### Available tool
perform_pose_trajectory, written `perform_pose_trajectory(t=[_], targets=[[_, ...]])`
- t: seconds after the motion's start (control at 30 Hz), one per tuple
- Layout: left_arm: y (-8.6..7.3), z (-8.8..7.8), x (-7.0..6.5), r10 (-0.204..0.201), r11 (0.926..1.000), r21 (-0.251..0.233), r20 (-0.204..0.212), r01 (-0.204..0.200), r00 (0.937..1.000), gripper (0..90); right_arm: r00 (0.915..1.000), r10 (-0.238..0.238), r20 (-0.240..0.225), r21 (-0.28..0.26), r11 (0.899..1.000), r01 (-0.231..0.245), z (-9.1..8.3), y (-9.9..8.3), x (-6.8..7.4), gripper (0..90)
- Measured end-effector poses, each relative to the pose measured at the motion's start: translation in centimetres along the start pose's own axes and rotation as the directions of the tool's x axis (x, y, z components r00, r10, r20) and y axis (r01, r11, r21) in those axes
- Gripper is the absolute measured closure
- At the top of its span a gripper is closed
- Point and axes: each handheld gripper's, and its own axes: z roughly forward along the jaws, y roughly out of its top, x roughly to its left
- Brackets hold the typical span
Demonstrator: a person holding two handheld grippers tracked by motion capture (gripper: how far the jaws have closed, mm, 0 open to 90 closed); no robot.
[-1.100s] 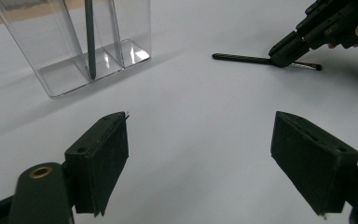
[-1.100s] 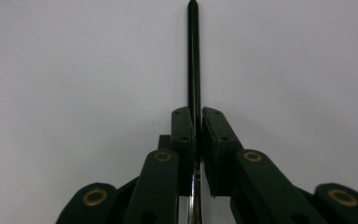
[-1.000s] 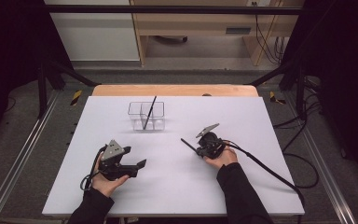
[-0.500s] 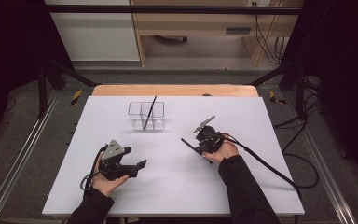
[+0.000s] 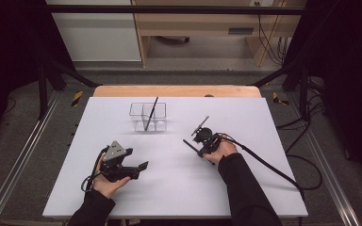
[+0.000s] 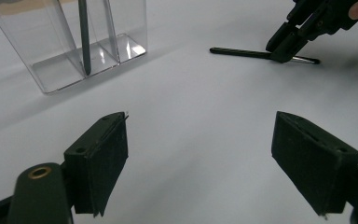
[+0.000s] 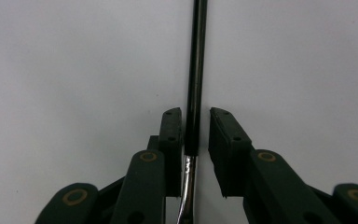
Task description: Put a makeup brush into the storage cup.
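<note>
A clear two-compartment holder [image 5: 155, 123] [image 6: 51, 70] stands at the table's far middle, with a dark stick [image 5: 151, 113] [image 6: 84, 37] leaning in it. A black pen [image 5: 189, 144] [image 6: 242, 52] [image 7: 196, 70] with a metal clip lies flat on the table. My right gripper [image 5: 199, 149] [image 7: 196, 135] [image 6: 284, 51] is lowered over it, one jaw on each side. Its jaws have just been closing. The left pad sits against the pen and a narrow gap shows at the right pad. My left gripper [image 5: 139, 158] [image 6: 198, 163] rests at front left, jaws wide open with nothing between them.
The white table [image 5: 264, 179] has bare room all around both hands. The right gripper's cable [image 5: 273, 169] trails off toward the front right. Beyond the far edge are a wooden strip [image 5: 176, 90] and the dark frame rails.
The right hand has shifted slightly to the left along the pen. The left hand and the holder with its stick have stayed where they were.
</note>
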Motion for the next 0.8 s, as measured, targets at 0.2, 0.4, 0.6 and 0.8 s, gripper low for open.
perform_pose_trajectory(t=[0.2, 0.4, 0.6, 0.8], targets=[[0.0, 0.0, 0.0, 0.0, 1.0, 0.001, 0.0, 0.0, 1.0, 17.6, 0.9998, 0.02, -0.007, 0.015, 1.0, -0.02, 0.0, 0.1, 0.3, 83.2], [0.0, 0.1, 0.0, 0.001, 1.0, 0.004, 0.001, -0.001, 1.0, 17.5, 0.9999, 0.011, -0.002, 0.005, 1.0, -0.011, 0.0, 0.0, 0.3, 84.3], [0.0, 0.0, 0.0, -0.001, 1.0, 0.0, -0.001, 0.001, 1.0, 17.5, 0.9999, 0.012, 0.006, -0.043, 0.999, -0.011, -0.8, -0.2, 0.6, 84.4], [0.1, 0.0, -0.1, 0.004, 1.0, 0.003, 0.005, -0.004, 1.0, 17.5, 0.9997, -0.018, -0.019, -0.115, 0.993, 0.016, -3.0, -0.7, 1.1, 84.4]])
